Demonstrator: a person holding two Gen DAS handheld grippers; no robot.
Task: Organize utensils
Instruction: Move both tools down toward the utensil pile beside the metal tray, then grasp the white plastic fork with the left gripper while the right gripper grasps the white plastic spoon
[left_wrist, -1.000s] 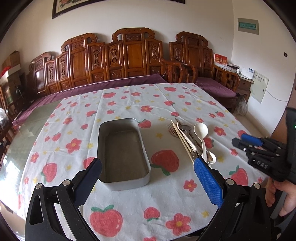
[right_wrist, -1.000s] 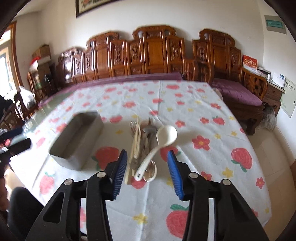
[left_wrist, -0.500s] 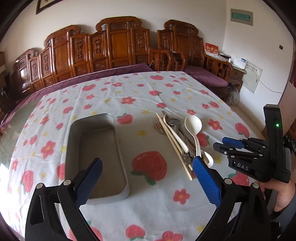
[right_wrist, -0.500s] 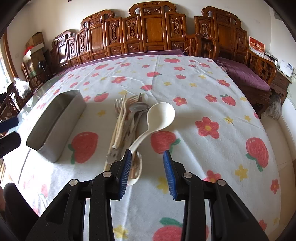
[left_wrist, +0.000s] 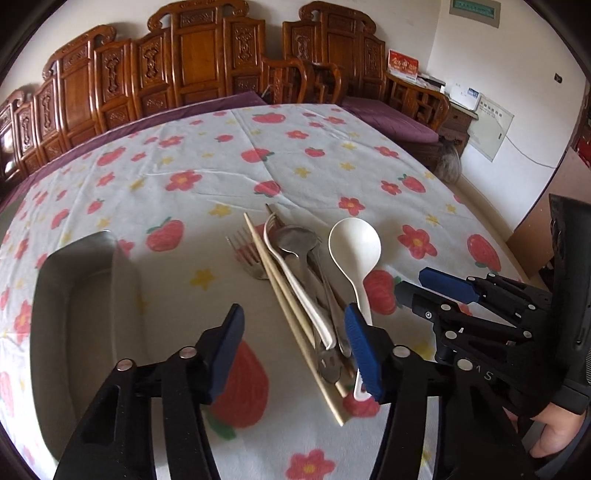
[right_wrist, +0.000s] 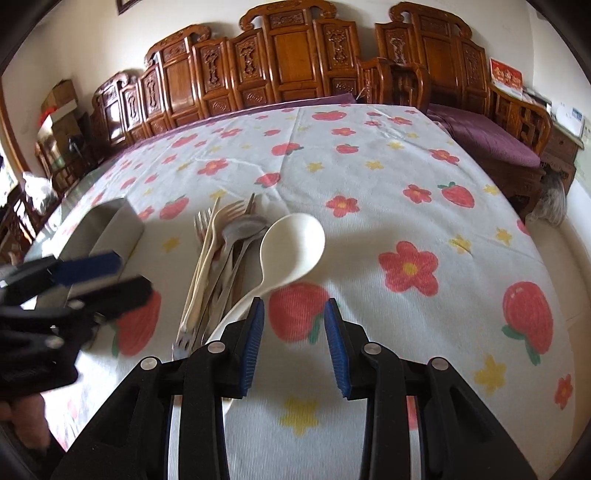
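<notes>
A pile of utensils lies on the strawberry tablecloth: a white plastic ladle (left_wrist: 354, 247) (right_wrist: 291, 247), metal spoons (left_wrist: 297, 240) (right_wrist: 243, 229), forks (left_wrist: 245, 254) (right_wrist: 201, 221) and pale chopsticks (left_wrist: 288, 306) (right_wrist: 201, 269). A rectangular metal tray (left_wrist: 85, 317) (right_wrist: 107, 229) sits left of the pile. My left gripper (left_wrist: 293, 347) is open, low over the cloth, its right pad beside the ladle's handle. My right gripper (right_wrist: 293, 339) is open just right of the ladle's handle, empty; it also shows in the left wrist view (left_wrist: 424, 284).
Carved wooden benches (right_wrist: 295, 62) with purple cushions line the far side and right of the table. The table's right edge (left_wrist: 491, 240) drops to the floor. A small cabinet (left_wrist: 458, 114) stands in the right corner.
Both grippers have moved down and closer to the utensil pile. The left gripper has swung right from the tray toward the ladle's handle. The right gripper's opening is a little narrower.
</notes>
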